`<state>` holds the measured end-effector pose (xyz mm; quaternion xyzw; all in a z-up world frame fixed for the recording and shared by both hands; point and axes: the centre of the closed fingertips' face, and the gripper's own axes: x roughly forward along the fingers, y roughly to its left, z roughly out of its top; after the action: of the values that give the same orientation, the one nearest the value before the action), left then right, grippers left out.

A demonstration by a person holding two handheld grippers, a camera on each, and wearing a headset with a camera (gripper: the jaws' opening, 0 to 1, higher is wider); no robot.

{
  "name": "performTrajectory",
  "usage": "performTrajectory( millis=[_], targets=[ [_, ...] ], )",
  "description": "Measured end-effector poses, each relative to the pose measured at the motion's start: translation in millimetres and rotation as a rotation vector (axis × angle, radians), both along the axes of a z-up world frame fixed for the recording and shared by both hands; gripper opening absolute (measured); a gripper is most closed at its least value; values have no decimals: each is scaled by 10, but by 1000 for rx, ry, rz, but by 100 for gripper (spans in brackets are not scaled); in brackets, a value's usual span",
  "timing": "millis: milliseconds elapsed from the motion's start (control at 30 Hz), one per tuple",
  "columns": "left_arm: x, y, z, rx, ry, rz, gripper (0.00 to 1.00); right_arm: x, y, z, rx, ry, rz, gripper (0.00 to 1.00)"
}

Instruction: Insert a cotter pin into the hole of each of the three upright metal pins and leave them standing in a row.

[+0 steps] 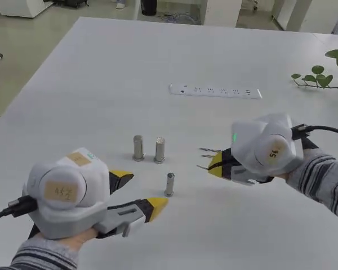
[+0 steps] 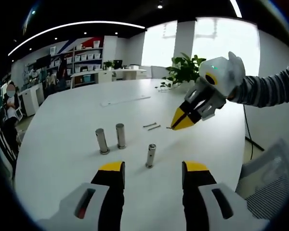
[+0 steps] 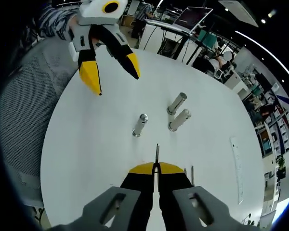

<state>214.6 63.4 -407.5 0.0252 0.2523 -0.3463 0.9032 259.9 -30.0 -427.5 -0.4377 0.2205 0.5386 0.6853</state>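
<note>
Well, the left gripper point(image 1: 149, 189) sits at the lower left of the head view. Its yellow-tipped jaws are spread wide with nothing between them. The right gripper point(image 1: 213, 164) is at the right of centre, its jaws pressed together on a thin cotter pin point(image 3: 157, 153). In the right gripper view that pin pokes straight out past the tips.

The three metal pins all stand upright on the white table point(image 1: 101, 84), near the middle of the head view. The first metal pin point(image 1: 138, 148) and the second metal pin point(image 1: 159, 150) stand just beside each other without touching. The third metal pin point(image 1: 169, 184) stands apart from them, lower in the frame and a little to the right, near the left gripper's tips. Two loose cotter pins point(image 1: 209, 151) lie flat on the table just above the right gripper's tips.

Each gripper's grey housing carries a label with handwriting, one on the left point(image 1: 61, 192) and one on the right point(image 1: 274, 151). I cannot make out the marks with any certainty. Higher in the frame a white power strip point(image 1: 216, 90) lies on the table. A leafy plant sprig point(image 1: 318, 79) reaches in at the upper right edge.
</note>
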Motion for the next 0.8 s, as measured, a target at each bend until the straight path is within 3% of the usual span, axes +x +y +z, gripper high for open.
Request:
performTrajectory(
  millis=[100,267,567,800],
  targets=[
    [-12,-42,26,-15,10,-5,41,-96,79,37,8,-18,35,0],
    [-55,-169,91,-99,47,-2,36,-290,196,63,-10,-64,104,0],
    [-86,-272,106,-191,120,16,25,-538,396,104,46,-60,132,0],
    [-95,-307,144,-304,185,53,15,-612,507,197,84,-73,148,0]
  ],
)
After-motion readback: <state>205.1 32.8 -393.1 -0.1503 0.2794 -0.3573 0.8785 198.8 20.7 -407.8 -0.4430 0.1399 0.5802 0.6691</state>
